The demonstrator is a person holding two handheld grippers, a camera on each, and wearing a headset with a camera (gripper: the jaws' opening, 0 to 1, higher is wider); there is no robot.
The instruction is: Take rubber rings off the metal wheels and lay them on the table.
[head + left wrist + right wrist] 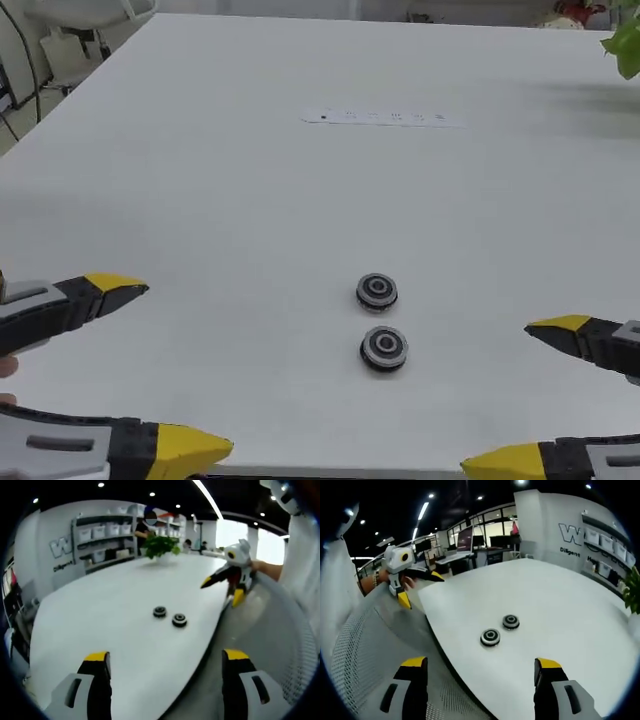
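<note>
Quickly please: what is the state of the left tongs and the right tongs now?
Left tongs: open, holding nothing.
Right tongs: open, holding nothing.

White table (250,200); wheels (377,291) black-rimmed, silver-centred; jaws yellow-tipped.

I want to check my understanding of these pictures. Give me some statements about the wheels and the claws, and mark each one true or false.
1. The nearer wheel and the farther wheel both lie on the table. True.
2. The left claw grips a wheel. False: it is open and empty, apart from both wheels.
3. Each wheel has a black ring around it. True.
4. One wheel is stacked on the other. False: they lie side by side with a gap between them.
5. The right claw is shut. False: it is open.
</note>
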